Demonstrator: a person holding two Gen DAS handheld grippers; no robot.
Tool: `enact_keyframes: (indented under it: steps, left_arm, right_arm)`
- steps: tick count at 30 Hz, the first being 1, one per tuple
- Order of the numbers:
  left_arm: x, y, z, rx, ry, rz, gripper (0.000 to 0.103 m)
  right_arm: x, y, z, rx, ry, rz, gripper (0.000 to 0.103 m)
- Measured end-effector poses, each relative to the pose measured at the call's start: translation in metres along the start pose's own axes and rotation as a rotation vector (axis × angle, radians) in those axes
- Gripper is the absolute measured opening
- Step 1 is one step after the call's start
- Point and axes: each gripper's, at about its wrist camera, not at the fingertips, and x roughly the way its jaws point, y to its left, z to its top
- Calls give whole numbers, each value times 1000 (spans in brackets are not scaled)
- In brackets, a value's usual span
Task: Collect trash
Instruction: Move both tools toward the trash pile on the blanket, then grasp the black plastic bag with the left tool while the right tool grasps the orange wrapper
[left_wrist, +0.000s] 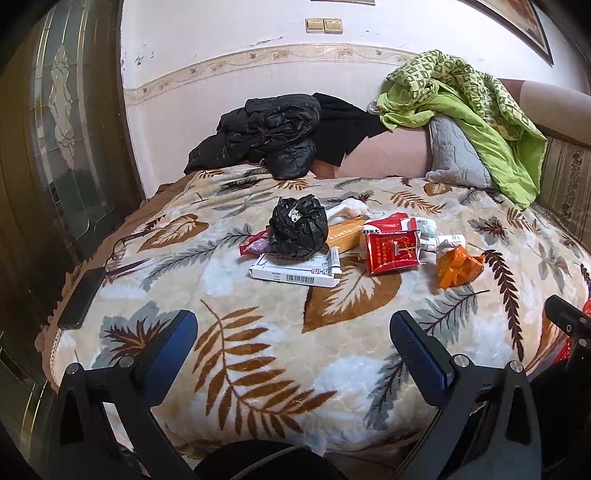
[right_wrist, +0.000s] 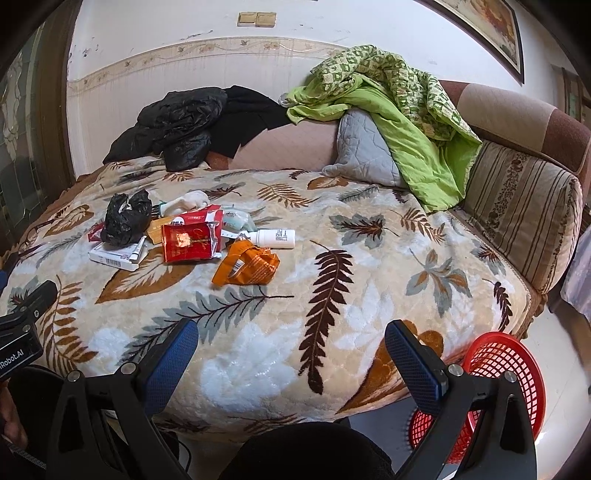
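A pile of trash lies on the leaf-patterned blanket (left_wrist: 258, 332): a crumpled black bag (left_wrist: 298, 226), a white box (left_wrist: 295, 271), a yellow box (left_wrist: 345, 230), a red packet (left_wrist: 393, 249) and an orange wrapper (left_wrist: 458, 266). In the right wrist view the black bag (right_wrist: 125, 218), red packet (right_wrist: 190, 242), orange wrapper (right_wrist: 247, 266) and a white bottle (right_wrist: 275, 238) show at the left middle. My left gripper (left_wrist: 293, 332) is open and empty, short of the pile. My right gripper (right_wrist: 291, 341) is open and empty, over the blanket's near edge. A red mesh basket (right_wrist: 506, 380) stands on the floor at the lower right.
A black phone (left_wrist: 81, 299) and glasses (left_wrist: 122, 251) lie at the bed's left edge. A black jacket (left_wrist: 266, 134), a grey pillow (left_wrist: 456, 155) and a green quilt (left_wrist: 469, 107) lie at the back. A striped cushion (right_wrist: 524, 210) stands at the right. A wooden door (left_wrist: 55, 147) is on the left.
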Motion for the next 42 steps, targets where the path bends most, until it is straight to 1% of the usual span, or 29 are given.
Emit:
enact_keyframes:
  steps: [2, 6, 9, 10, 11, 12, 14, 15, 16, 17, 19, 20, 21, 22, 23, 24, 25, 26, 28, 31, 32, 33, 34, 36, 37, 38, 39, 40, 42]
  left_arm:
    - [1, 2, -3, -12, 10, -2, 103]
    - [6, 7, -5, -48, 25, -32, 103]
    - [10, 10, -7, -88, 82, -69, 103]
    - [12, 14, -7, -105, 91, -82, 103]
    - [13, 14, -8, -73, 82, -60, 103]
    - [16, 18, -8, -89, 94, -69, 103]
    - [22, 19, -7, -72, 94, -67, 102]
    - [25, 21, -6, -80, 94, -82, 97]
    - [32, 25, -4, -90, 122, -98, 90]
    - [35, 26, -2, -97, 110, -109, 86]
    - [48, 31, 6, -120, 118, -149, 65]
    - [53, 33, 12, -133, 94, -168, 61]
    - [57, 36, 17, -137, 103, -165, 58]
    - [63, 40, 23, -131, 126, -153, 58]
    - [70, 43, 28, -113, 174, -136, 58]
    - [76, 45, 37, -112, 186, -146, 58]
    - [84, 46, 40, -89, 241, -126, 58]
    - [92, 47, 45, -78, 267, -117, 58]
    - [105, 46, 58, -61, 261, -127, 58]
    - [127, 45, 73, -34, 273, -136, 59]
    - [131, 45, 78, -38, 257, -147, 59]
    - [137, 45, 82, -38, 262, -149, 63]
    - [146, 46, 87, -42, 266, -161, 70]
    - [159, 45, 94, -46, 267, -170, 72]
    - [163, 44, 97, -49, 261, -179, 75]
    - [171, 42, 101, -43, 264, -184, 77]
    - [180, 39, 104, -36, 271, -175, 79]
    - [188, 36, 105, -33, 277, -159, 79]
    - [202, 30, 105, -34, 303, -156, 79]
  right_arm:
    - [1, 0, 0, 2, 1, 6, 102]
    - [7, 0, 1, -5, 22, 20, 97]
    - [15, -3, -2, 10, 47, 41, 94]
    - [20, -5, -3, 19, 63, 58, 92]
    - [23, -6, -3, 31, 78, 78, 89]
    - [26, -8, -3, 53, 93, 110, 87]
    - [36, -13, 0, 94, 123, 171, 87]
    - [40, -14, 1, 106, 135, 196, 85]
    - [46, -16, 2, 131, 151, 231, 83]
    - [52, -17, 4, 142, 165, 258, 81]
    - [65, -16, 11, 163, 162, 308, 81]
    - [70, -16, 14, 164, 157, 308, 81]
    - [75, -17, 20, 174, 158, 319, 81]
    - [82, -17, 27, 184, 164, 336, 81]
    - [88, -17, 31, 190, 174, 342, 81]
    - [96, -17, 36, 198, 191, 346, 81]
    - [105, -17, 41, 205, 209, 350, 81]
    - [116, -17, 46, 219, 224, 362, 81]
    - [132, -17, 52, 235, 252, 362, 81]
    - [155, -18, 57, 265, 294, 350, 81]
    - [162, -18, 58, 272, 303, 340, 81]
    - [169, -18, 58, 280, 307, 329, 81]
    - [173, -18, 58, 283, 310, 327, 81]
    - [185, -13, 55, 265, 328, 312, 81]
    - [188, -12, 53, 262, 332, 309, 79]
    - [189, -11, 51, 270, 328, 325, 74]
    - [190, -9, 51, 274, 323, 345, 65]
    - [188, -7, 53, 256, 311, 340, 65]
    - [184, -4, 53, 232, 285, 328, 64]
